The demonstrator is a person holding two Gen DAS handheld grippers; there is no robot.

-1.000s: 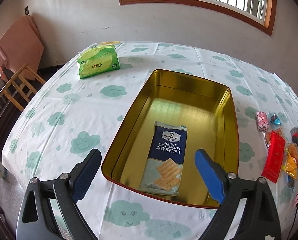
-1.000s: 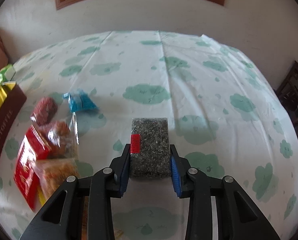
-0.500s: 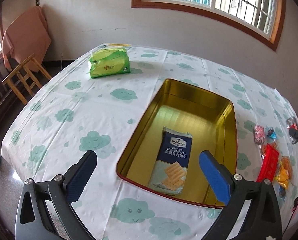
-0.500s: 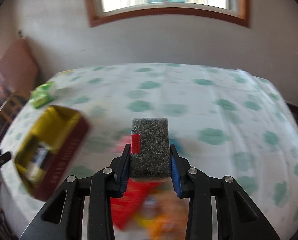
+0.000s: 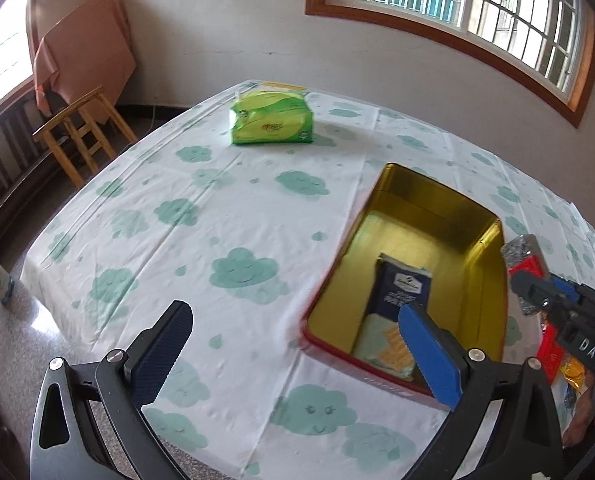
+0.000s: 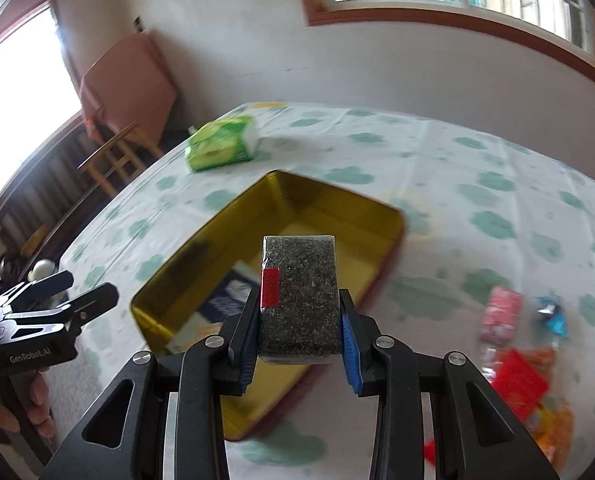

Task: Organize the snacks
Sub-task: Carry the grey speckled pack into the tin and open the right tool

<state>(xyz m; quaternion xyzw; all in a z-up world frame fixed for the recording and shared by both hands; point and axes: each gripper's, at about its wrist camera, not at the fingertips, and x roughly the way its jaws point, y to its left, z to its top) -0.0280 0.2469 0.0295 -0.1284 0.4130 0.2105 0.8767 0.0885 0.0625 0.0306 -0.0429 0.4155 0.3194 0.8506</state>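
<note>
A gold tin box [image 5: 493, 308] [image 6: 217, 232] with red outer walls lies open on the table. Inside it lies a blue soda cracker pack [image 5: 401, 292] [image 6: 233, 292]. My right gripper [image 6: 301, 332] is shut on a dark speckled block snack with a red label [image 6: 299, 300] and holds it in the air over the tin's near right part. It also shows in the left wrist view [image 5: 523, 258] at the tin's right rim. My left gripper [image 5: 293, 352] is open and empty, low, left of the tin's near corner.
Several loose snack packets [image 6: 513, 360] lie on the cloud-print tablecloth [image 5: 225, 240] right of the tin. A green tissue pack [image 5: 271, 118] [image 6: 221, 142] sits at the far side. A wooden stool [image 5: 81, 128] stands beyond the table's left edge.
My right gripper lifted the dark block off the table and carried it left, from beside the snack pile to over the tin. My left gripper drew back and to the left.
</note>
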